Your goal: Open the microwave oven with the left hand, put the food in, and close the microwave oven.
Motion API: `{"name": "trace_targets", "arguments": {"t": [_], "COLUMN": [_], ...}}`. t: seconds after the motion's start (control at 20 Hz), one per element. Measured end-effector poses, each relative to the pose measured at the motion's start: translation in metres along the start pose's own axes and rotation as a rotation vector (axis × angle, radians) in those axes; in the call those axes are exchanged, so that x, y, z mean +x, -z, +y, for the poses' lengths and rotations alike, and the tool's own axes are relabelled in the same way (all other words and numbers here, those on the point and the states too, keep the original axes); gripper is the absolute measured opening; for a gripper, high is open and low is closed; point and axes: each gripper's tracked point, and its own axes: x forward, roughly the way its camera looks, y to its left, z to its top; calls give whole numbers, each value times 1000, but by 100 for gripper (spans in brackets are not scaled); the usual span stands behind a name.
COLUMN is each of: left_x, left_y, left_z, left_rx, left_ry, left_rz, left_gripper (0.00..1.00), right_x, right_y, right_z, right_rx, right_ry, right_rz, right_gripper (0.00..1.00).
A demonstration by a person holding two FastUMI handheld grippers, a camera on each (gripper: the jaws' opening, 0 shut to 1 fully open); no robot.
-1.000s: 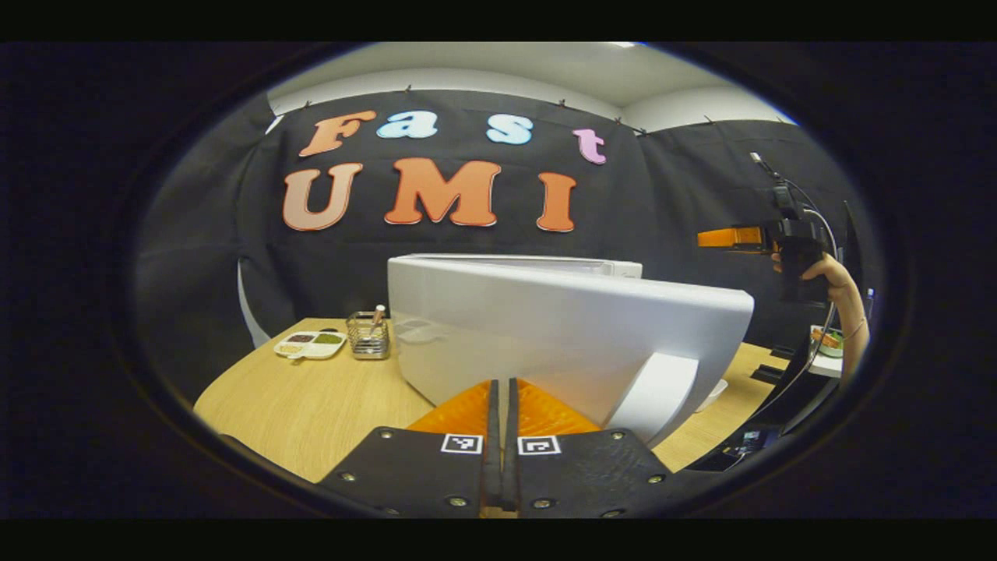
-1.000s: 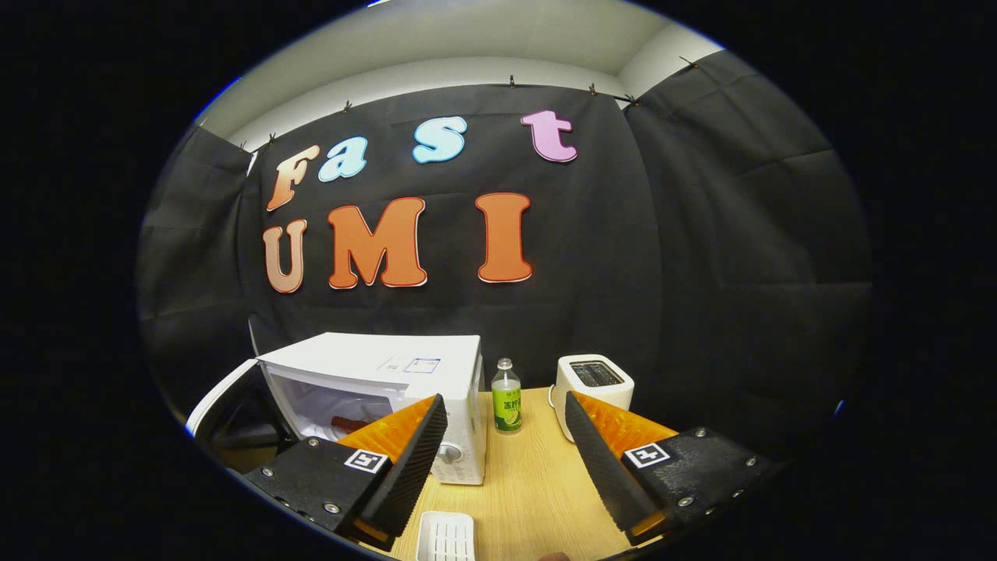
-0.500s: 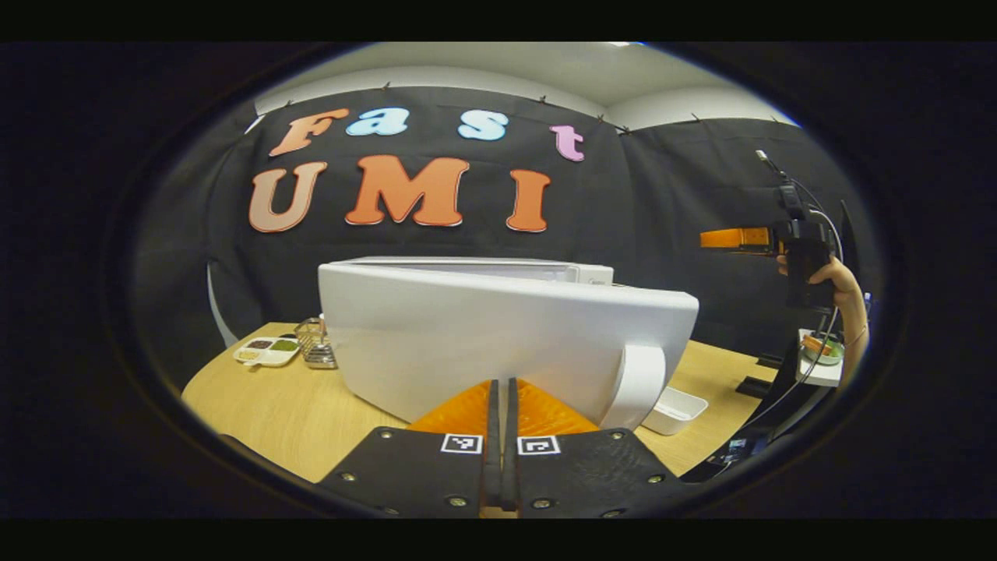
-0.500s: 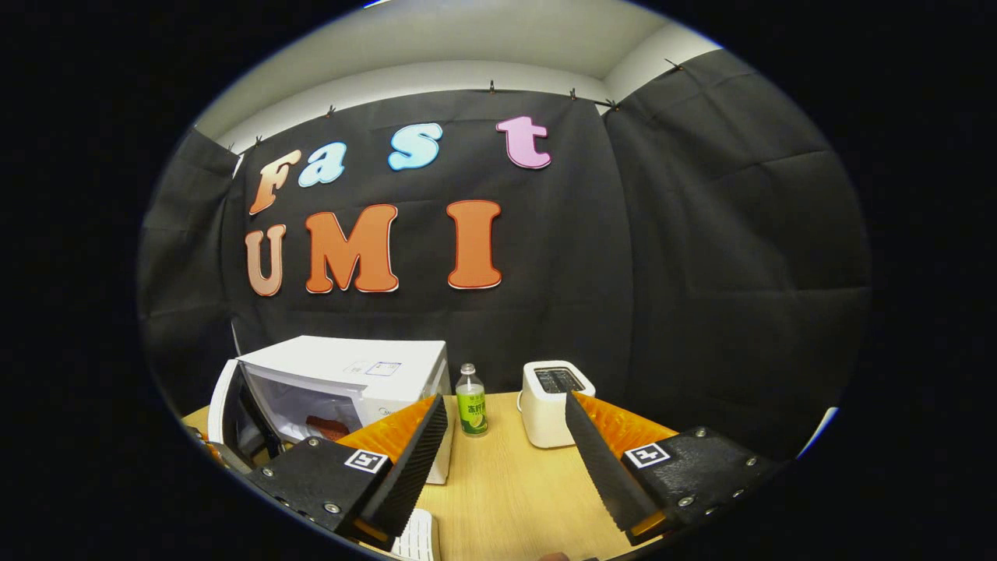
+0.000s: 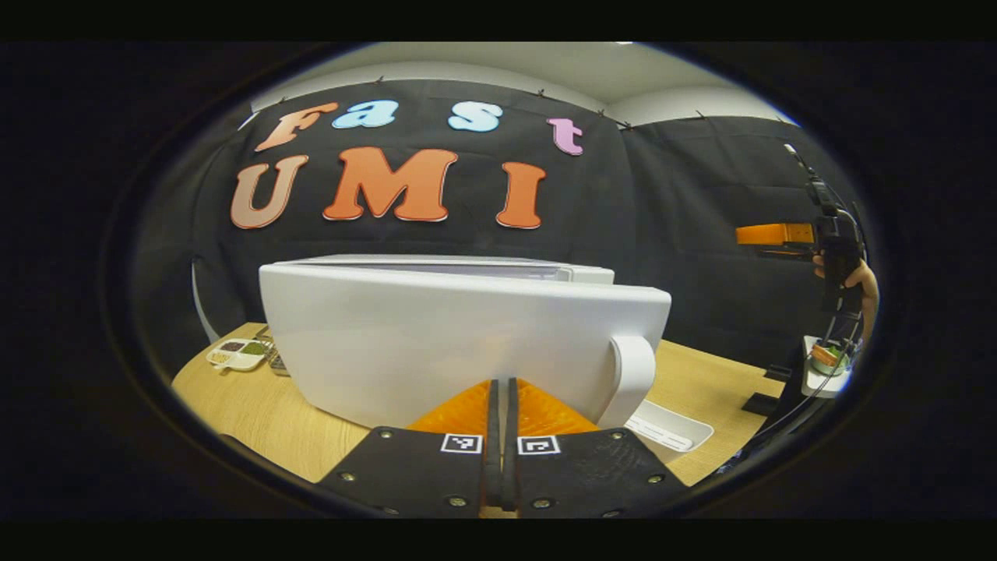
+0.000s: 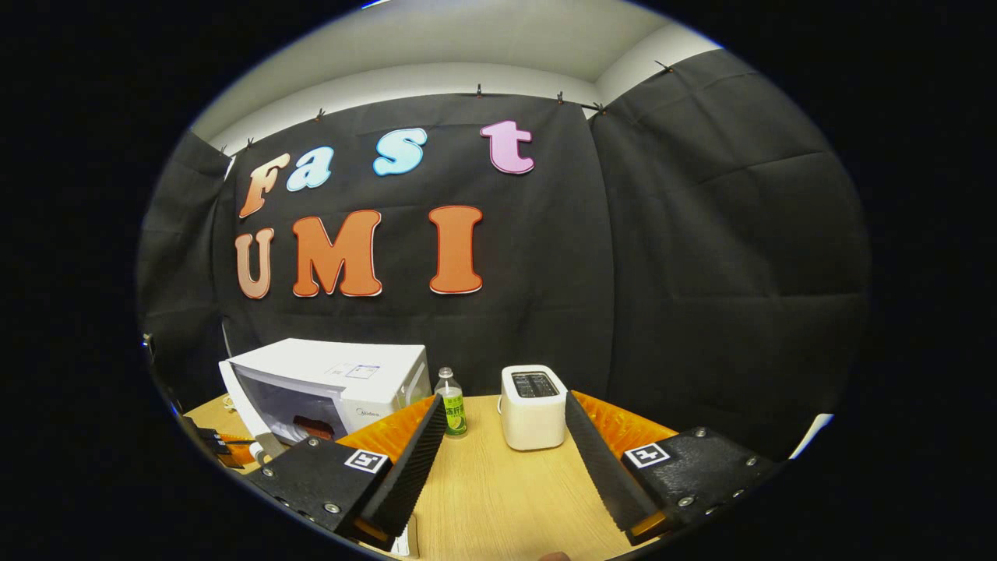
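left gripper (image 5: 498, 405): fingers pressed together, nothing between them, tips right up against the white door (image 5: 459, 343) of the microwave (image 5: 576, 272). can't tell if they actually touch it. door handle (image 5: 632, 375) sits just right of the tips. the left gripper view also has a condiment dish (image 5: 237, 353) far left on the table (image 5: 257, 421), a flat white tray (image 5: 668, 427) lying right of the handle, and a hand (image 5: 857, 280) holding the other gripper high at far right.

right gripper (image 6: 502, 444): fingers wide apart, empty, above the wood. the right gripper view looks into the microwave (image 6: 327, 378) through the door gap; red food (image 6: 311, 427) is inside. green bottle (image 6: 452, 403) and toaster (image 6: 533, 407) stand just right of it, apart from each other, with bare table (image 6: 498, 499) in front.
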Motion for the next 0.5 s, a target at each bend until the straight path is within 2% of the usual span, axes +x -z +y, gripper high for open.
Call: {"name": "trace_targets", "arguments": {"t": [0.5], "left_x": [64], "left_y": [0], "left_z": [-3], "left_rx": [28], "left_ry": [-56], "left_rz": [19], "left_gripper": [2], "right_x": [-4], "right_y": [-5], "right_z": [-26], "right_rx": [-8], "right_ry": [33], "right_rz": [-5], "right_gripper": [95]}}
